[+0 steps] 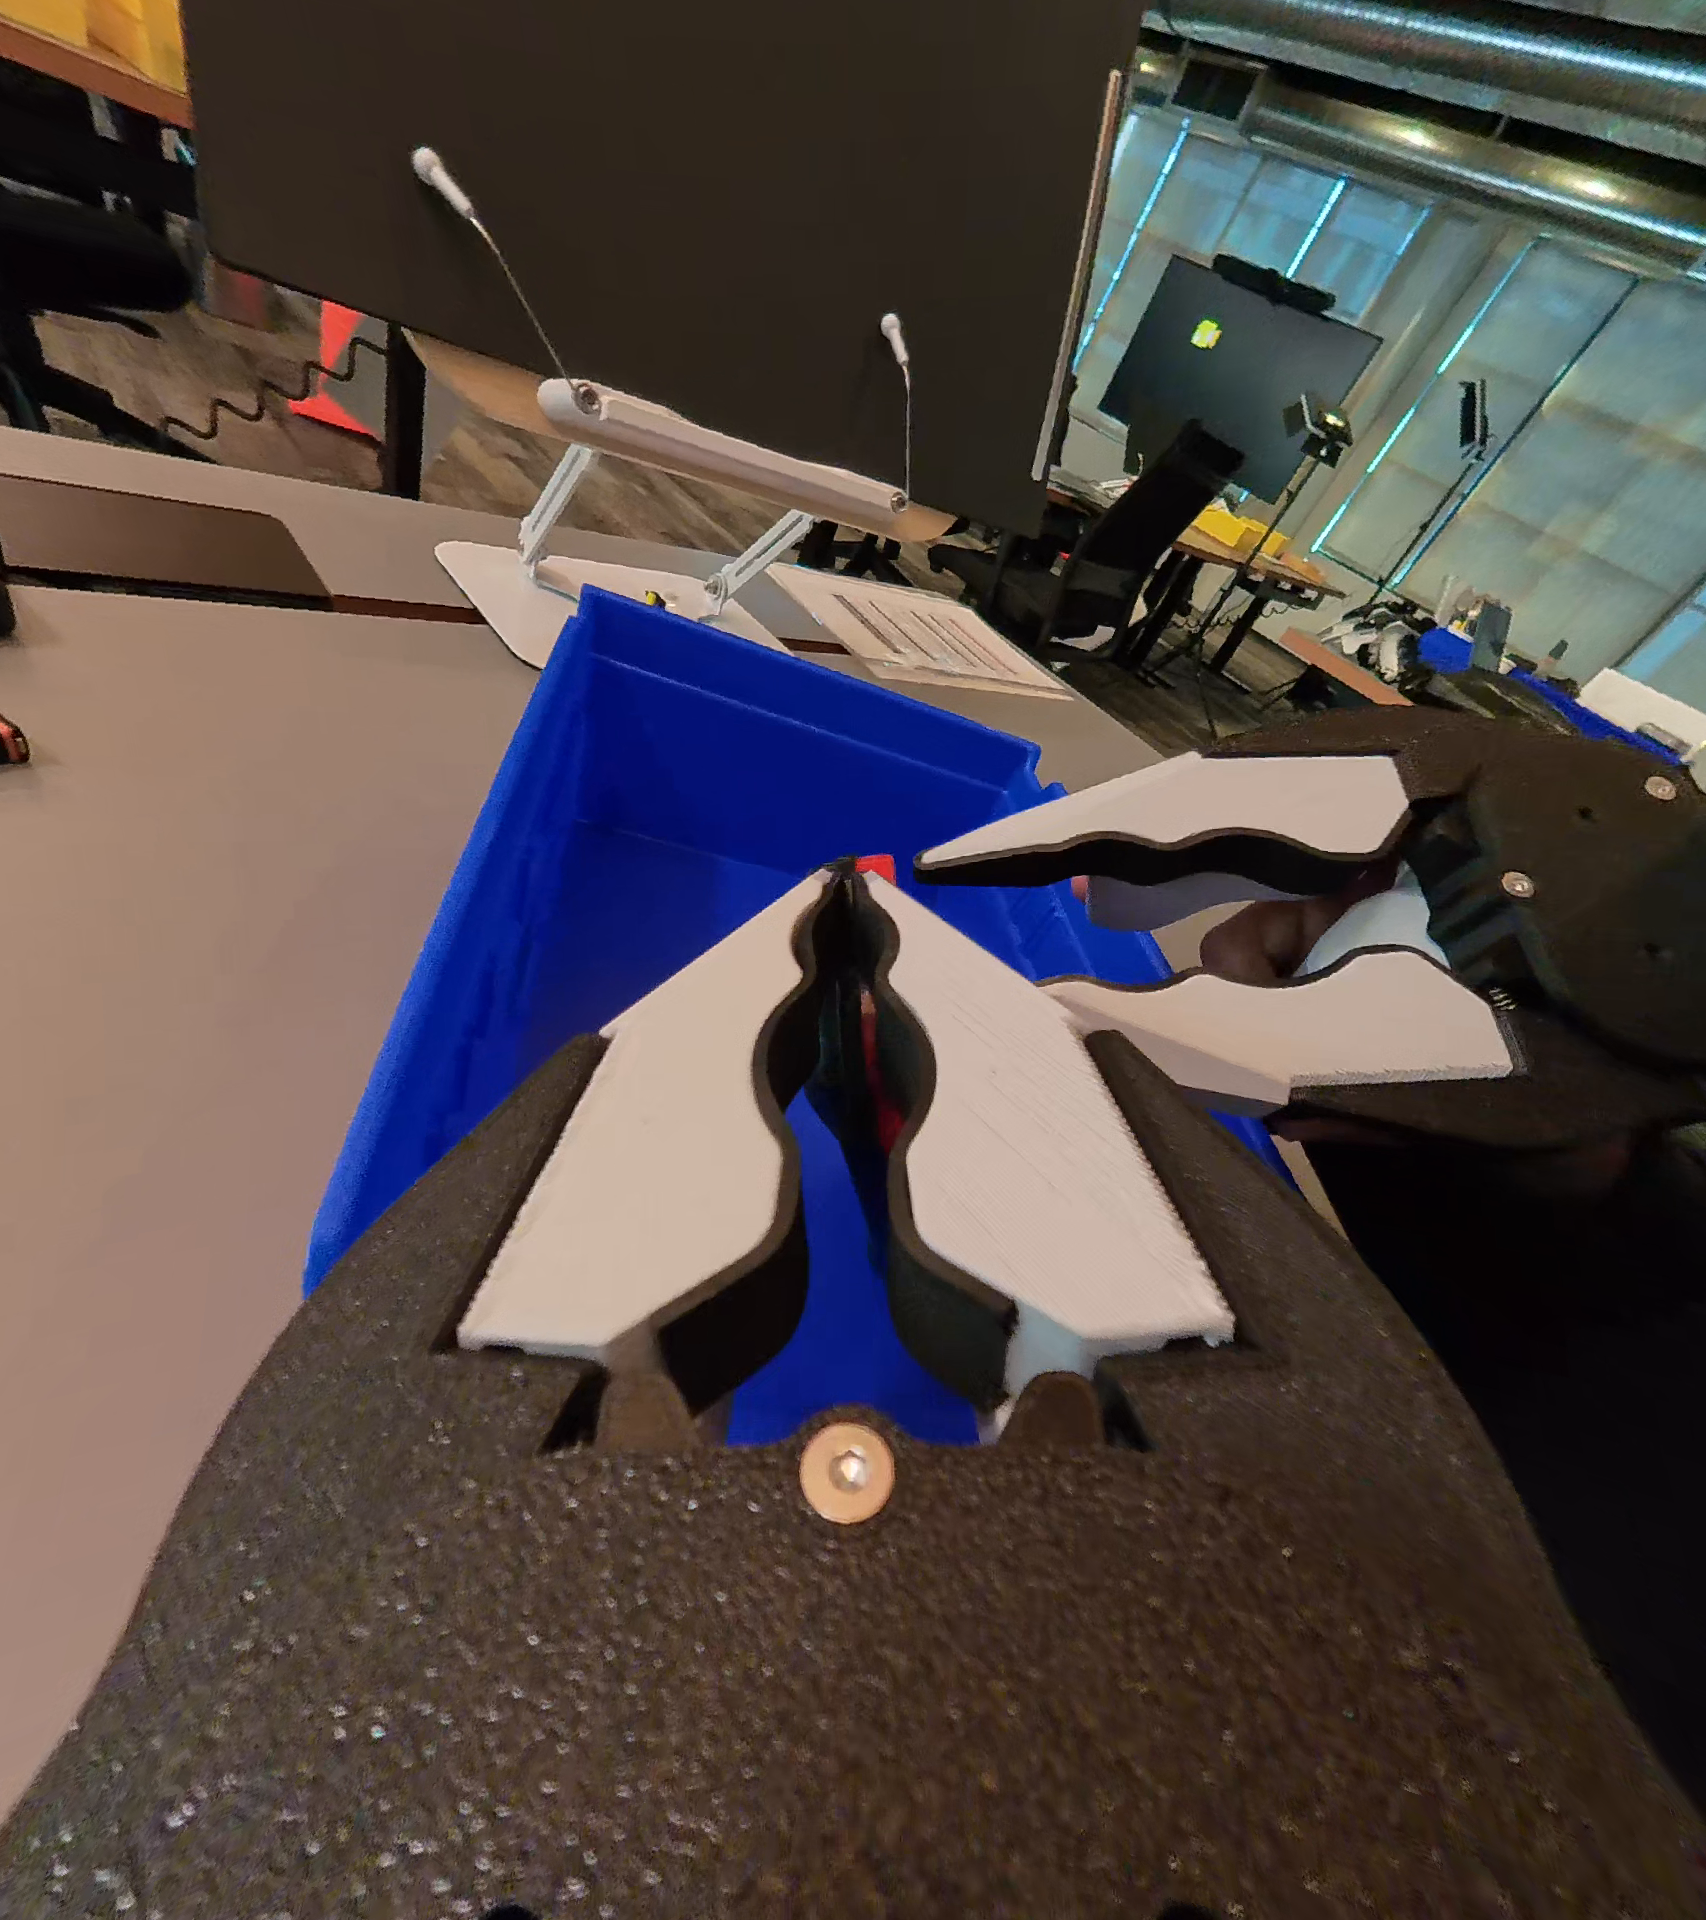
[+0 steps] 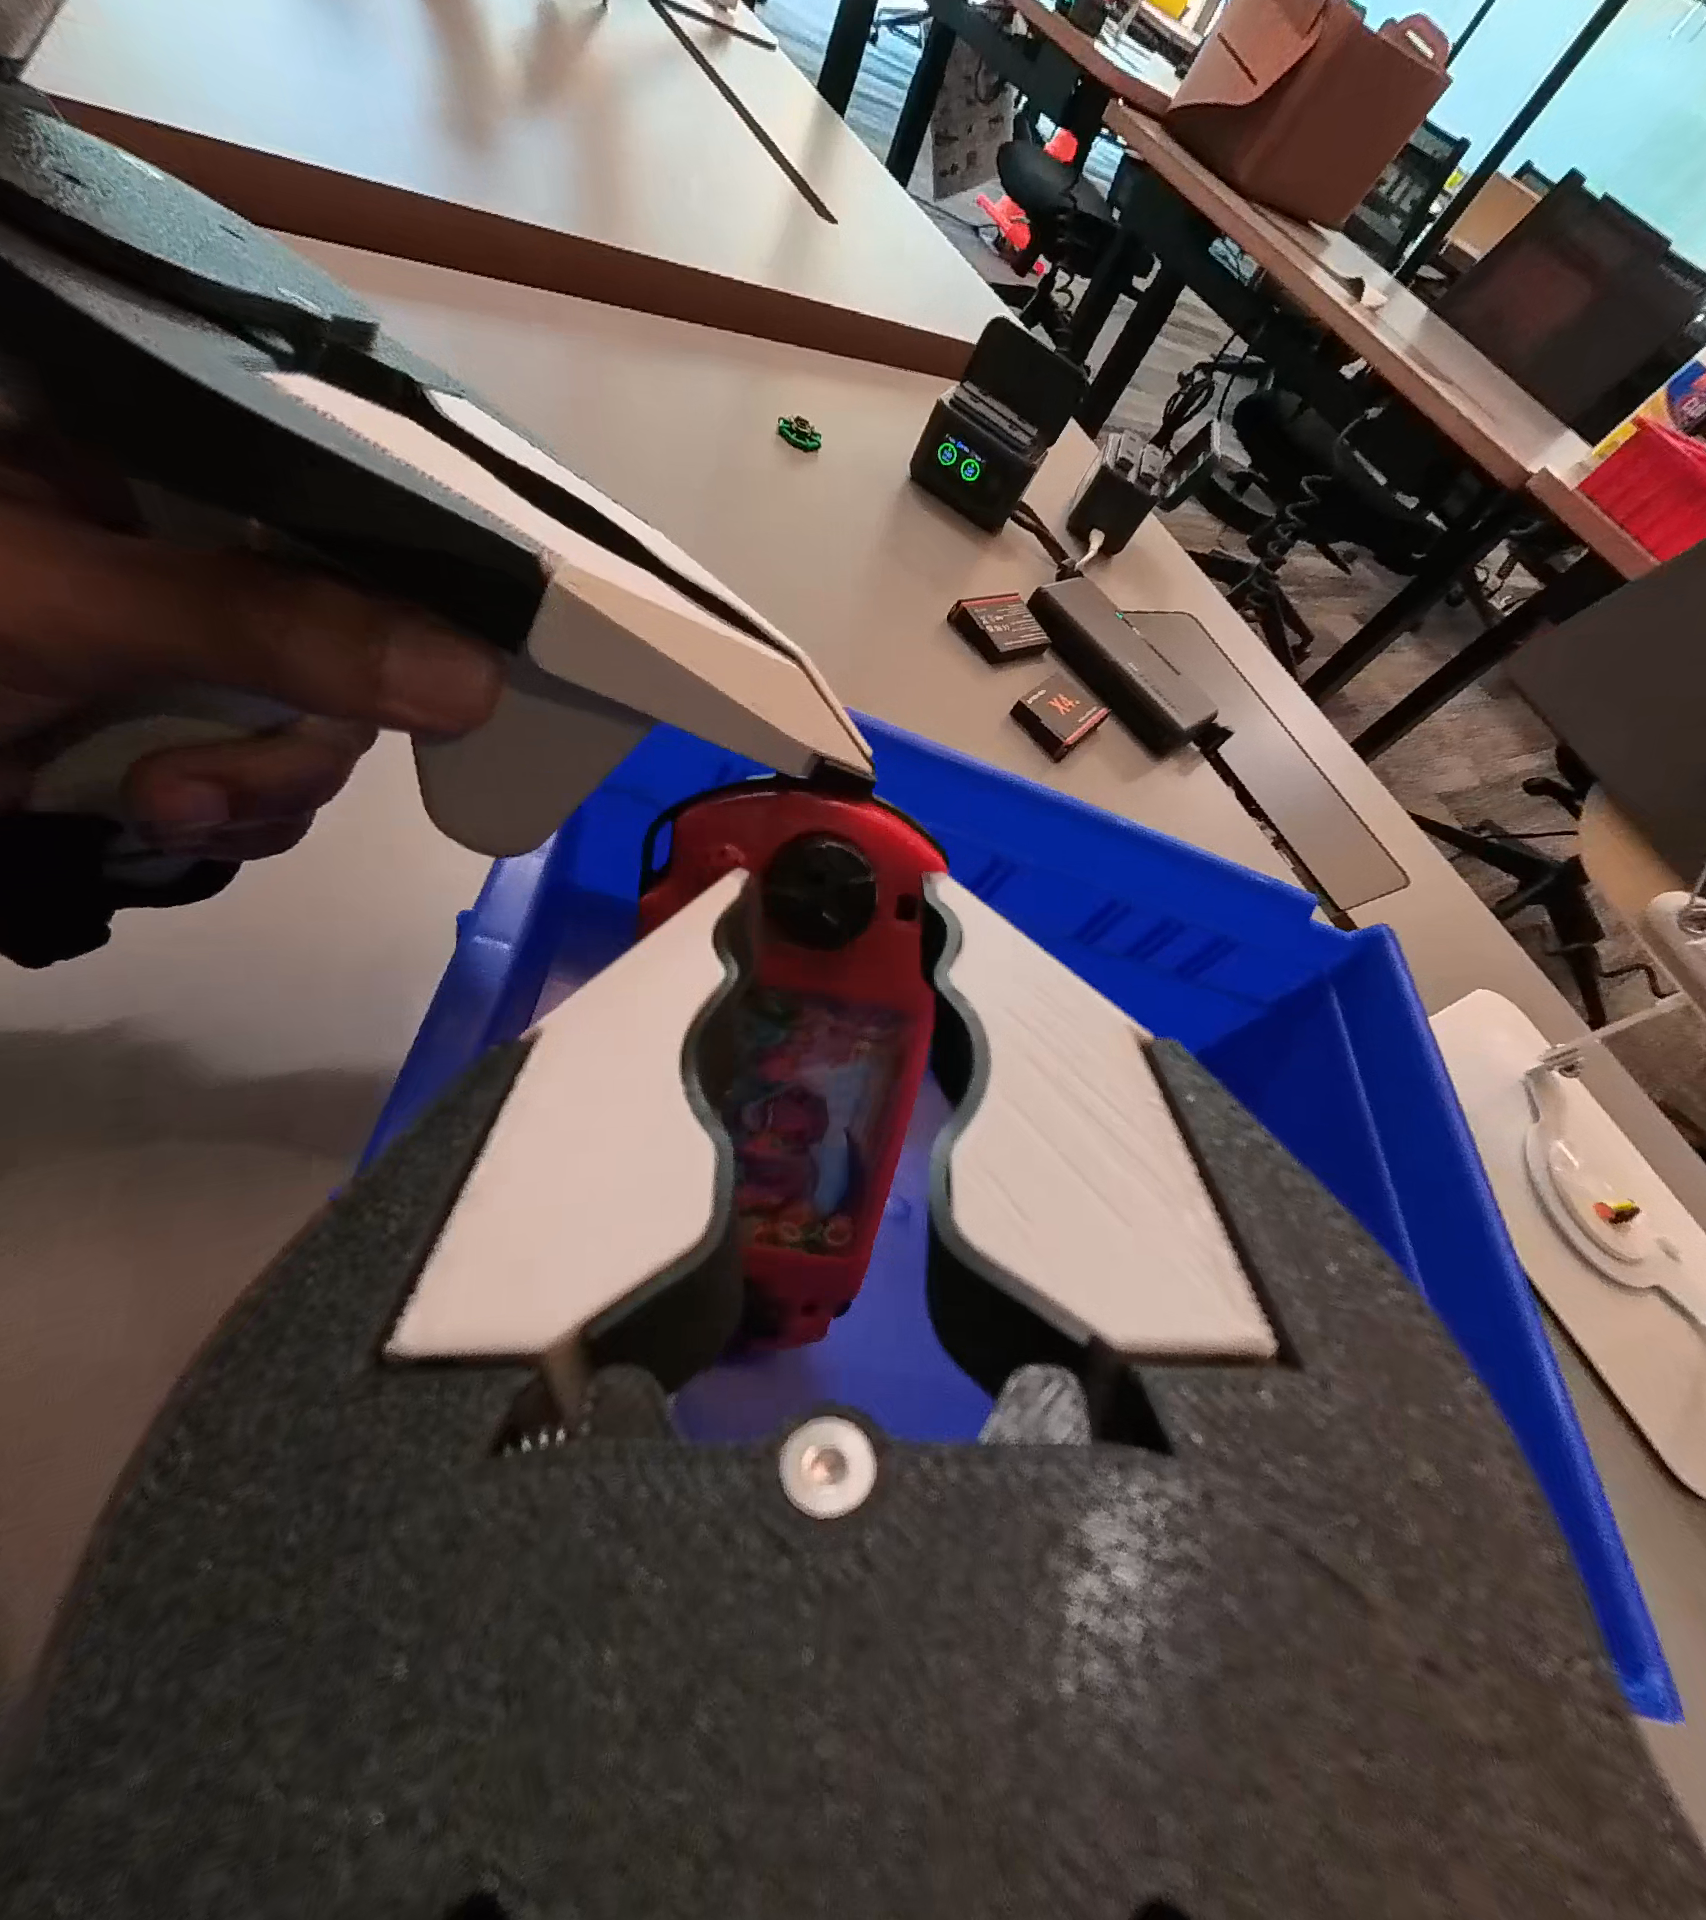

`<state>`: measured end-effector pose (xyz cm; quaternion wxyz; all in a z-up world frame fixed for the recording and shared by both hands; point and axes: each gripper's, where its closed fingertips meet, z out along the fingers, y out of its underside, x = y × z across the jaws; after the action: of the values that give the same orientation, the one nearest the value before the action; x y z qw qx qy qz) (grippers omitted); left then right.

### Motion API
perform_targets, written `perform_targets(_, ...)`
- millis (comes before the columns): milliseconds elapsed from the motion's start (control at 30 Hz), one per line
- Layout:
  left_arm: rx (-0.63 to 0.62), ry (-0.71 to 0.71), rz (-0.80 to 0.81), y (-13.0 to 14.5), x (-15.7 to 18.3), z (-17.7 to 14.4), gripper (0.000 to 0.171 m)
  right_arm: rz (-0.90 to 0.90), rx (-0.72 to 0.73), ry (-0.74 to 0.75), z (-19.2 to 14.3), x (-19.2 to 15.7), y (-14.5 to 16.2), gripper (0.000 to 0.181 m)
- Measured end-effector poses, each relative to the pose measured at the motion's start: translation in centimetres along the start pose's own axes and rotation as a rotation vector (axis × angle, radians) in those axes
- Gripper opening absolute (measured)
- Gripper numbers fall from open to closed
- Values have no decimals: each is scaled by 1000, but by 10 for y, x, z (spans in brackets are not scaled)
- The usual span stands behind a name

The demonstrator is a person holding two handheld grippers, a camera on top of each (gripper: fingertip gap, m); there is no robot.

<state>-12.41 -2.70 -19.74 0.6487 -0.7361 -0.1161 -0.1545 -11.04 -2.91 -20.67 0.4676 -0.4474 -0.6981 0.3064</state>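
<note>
A red handheld toy (image 2: 807, 1122) with a black knob and a colourful window hangs over a blue plastic bin (image 2: 1296, 987). My left gripper (image 1: 849, 875) is shut on the toy's top edge; only a red sliver (image 1: 875, 864) shows past its tips. It also shows in the right wrist view (image 2: 844, 769), coming in from the upper left with a person's hand (image 2: 153, 665) on it. My right gripper (image 2: 833, 883) is open, its fingers straddling the toy on both sides. It also shows in the left wrist view (image 1: 984, 923), jaws apart, beside the left tips over the bin (image 1: 683, 790).
The bin stands on a grey table (image 1: 153, 935). A white stand (image 1: 724, 457) with two thin rods and a dark panel are behind it. A charger with green lights (image 2: 974, 457), black battery packs (image 2: 1000, 627), a black hub (image 2: 1119, 665) and a small green piece (image 2: 799, 428) lie beyond. Both grippers' tips are close together, under 4 cm apart.
</note>
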Motion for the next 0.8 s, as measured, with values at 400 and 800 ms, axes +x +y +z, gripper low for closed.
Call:
perform_targets(400,-3,9,73,1,4,-1,1,33,-8,-74,0,-3,3,24)
perform_targets(800,20,-65,133,1,2,1,0,141,19,-170,-3,-2,2,20)
